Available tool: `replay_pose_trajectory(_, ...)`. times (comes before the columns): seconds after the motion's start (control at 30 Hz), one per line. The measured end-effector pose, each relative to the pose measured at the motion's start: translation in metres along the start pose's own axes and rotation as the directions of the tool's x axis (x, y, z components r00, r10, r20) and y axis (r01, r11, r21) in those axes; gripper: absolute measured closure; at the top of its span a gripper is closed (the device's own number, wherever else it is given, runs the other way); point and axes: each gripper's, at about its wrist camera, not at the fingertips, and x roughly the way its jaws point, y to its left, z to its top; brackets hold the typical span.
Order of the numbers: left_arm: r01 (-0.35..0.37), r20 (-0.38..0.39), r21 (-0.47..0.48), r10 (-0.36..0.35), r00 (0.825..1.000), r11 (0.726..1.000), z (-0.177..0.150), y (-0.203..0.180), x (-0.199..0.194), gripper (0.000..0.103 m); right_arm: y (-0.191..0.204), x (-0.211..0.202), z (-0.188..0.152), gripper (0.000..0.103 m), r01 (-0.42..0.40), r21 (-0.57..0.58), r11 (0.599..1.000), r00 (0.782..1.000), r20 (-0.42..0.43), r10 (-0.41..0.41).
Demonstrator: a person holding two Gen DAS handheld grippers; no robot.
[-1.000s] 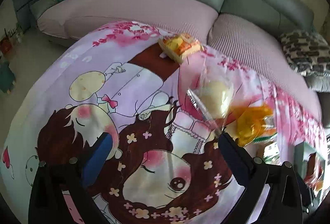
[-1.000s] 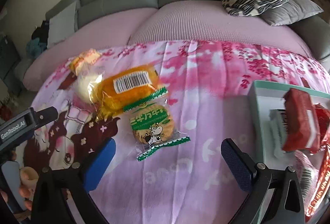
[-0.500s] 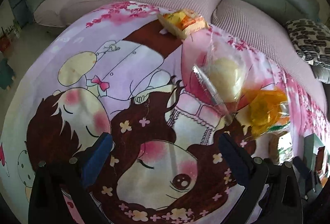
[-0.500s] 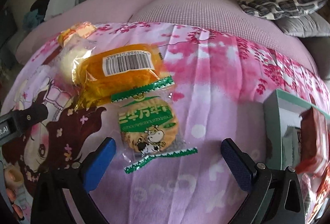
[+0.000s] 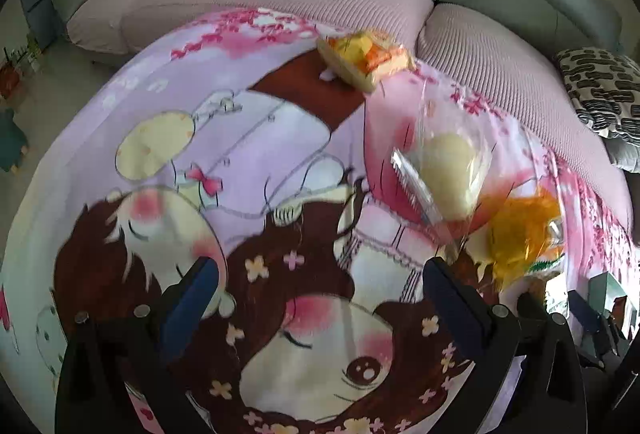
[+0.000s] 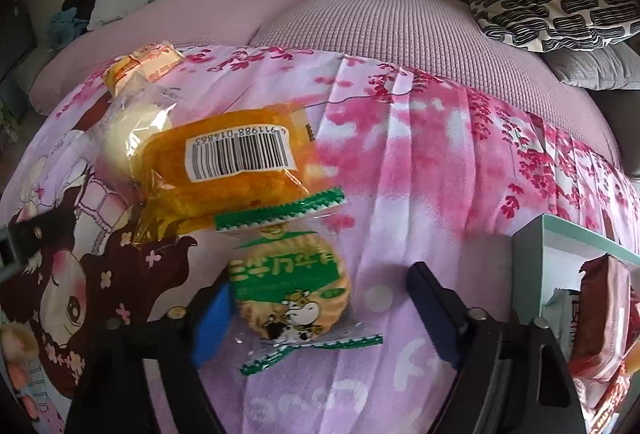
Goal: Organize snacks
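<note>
A round biscuit in a clear pack with green print (image 6: 290, 294) lies on the pink cartoon blanket (image 6: 420, 174). My right gripper (image 6: 318, 286) straddles it and its jaws are closing. The left blue pad (image 6: 212, 314) is at the pack's edge and the right finger (image 6: 428, 298) stands clear of it. Just behind lie an orange pack with a barcode (image 6: 228, 174), a pale bun in a clear bag (image 6: 136, 130) and a yellow-orange pack (image 6: 142, 62). My left gripper (image 5: 319, 268) hovers open over the blanket (image 5: 240, 154), nothing between its fingers, the bun (image 5: 448, 174) beyond its right finger.
A teal open box (image 6: 532, 246) at the right holds red snack packs (image 6: 604, 310). A grey sofa with pink seat covers (image 6: 360, 30) runs behind the blanket, with a black-and-white cushion (image 6: 552, 6) on it. The left gripper's body (image 6: 16, 246) shows at the left edge.
My right gripper has come down and forward over the green biscuit pack, and its jaws have narrowed around it. The left gripper has stayed open and nearly still.
</note>
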Motion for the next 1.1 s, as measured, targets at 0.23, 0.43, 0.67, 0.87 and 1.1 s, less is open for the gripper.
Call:
replay_pose_trajectory(0.23, 0.063, 0.040, 0.150, -0.070, 0.997, 0.987, 0.029, -0.022, -0.021, 0.001, 0.000, -0.006, -0.001, 0.039, -0.006, -0.027, 1.000, 1.000, 0.011, 0.006)
replay_pose_trajectory(0.43, 0.102, -0.001, 0.280, -0.106, 0.994, 0.954, 0.057, -0.055, -0.005, 0.001, -0.002, -0.008, -0.003, 0.046, -0.012, -0.025, 1.000, 1.000, 0.013, 0.012)
replay_pose_trajectory(0.67, 0.094, -0.074, 0.327, -0.073, 0.995, 0.940, 0.065, -0.076, 0.027, 0.012, -0.009, -0.009, -0.004, 0.050, -0.014, 0.003, 1.000, 1.000, 0.009, 0.014)
replay_pose_trajectory(0.87, 0.091, -0.113, 0.353, -0.054, 0.992, 0.931, 0.061, -0.090, 0.041, 0.028, -0.011, -0.011, -0.005, 0.050, -0.016, 0.013, 1.000, 1.000, 0.018, 0.015)
replay_pose_trajectory(1.1, 0.073, -0.072, 0.338, -0.051, 0.996, 0.938, 0.062, -0.089, 0.031, 0.041, -0.016, -0.016, -0.011, 0.050, -0.015, 0.042, 0.999, 1.000, 0.025, 0.014)
